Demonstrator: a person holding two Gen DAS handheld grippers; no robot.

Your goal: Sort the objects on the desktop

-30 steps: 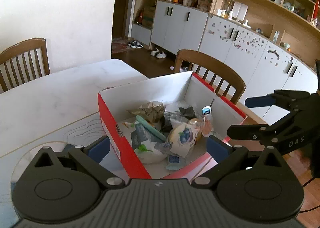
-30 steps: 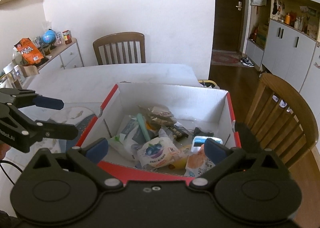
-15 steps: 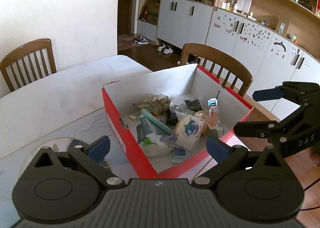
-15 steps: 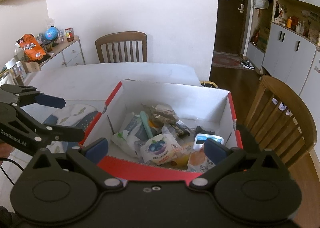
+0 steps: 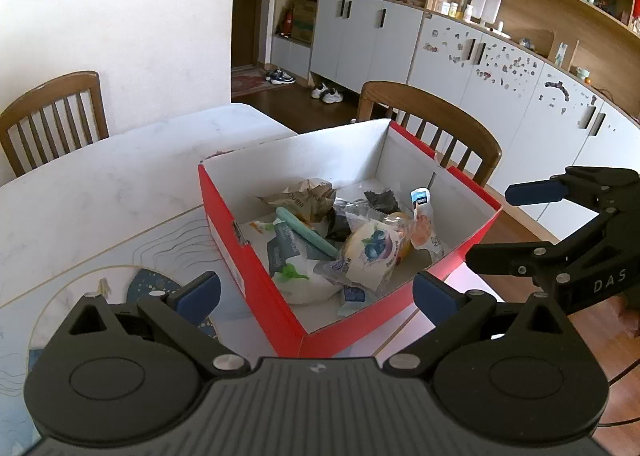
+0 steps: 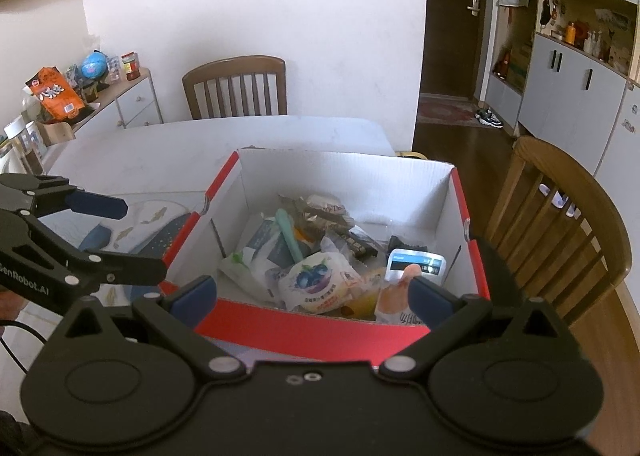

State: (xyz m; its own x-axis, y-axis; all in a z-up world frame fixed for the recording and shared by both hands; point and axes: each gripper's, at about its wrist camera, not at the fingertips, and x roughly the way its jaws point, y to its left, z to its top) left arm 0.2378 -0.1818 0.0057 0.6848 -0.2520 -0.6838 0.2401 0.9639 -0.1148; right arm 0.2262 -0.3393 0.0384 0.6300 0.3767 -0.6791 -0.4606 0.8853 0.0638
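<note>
Through my left wrist camera the red cardboard box (image 5: 256, 288) has slid further from the lens than a second ago, more of the white table (image 5: 100, 191) showing. My left tongs (image 5: 316, 292) gape wide and empty above the box's near corner. My right tongs (image 5: 516, 223) hang spread beside the box.

From the right wrist, the box (image 6: 316, 326) likewise sits further off. My right tongs (image 6: 314, 294) stand wide, holding nothing, above a blueberry snack packet (image 6: 316, 284) among wrappers inside. My left tongs (image 6: 132, 236) hover parted at the box's left wall.

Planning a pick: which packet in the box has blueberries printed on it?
The round white packet near the red box's front wall; neighbouring wrappers are brown, black or orange.
</note>
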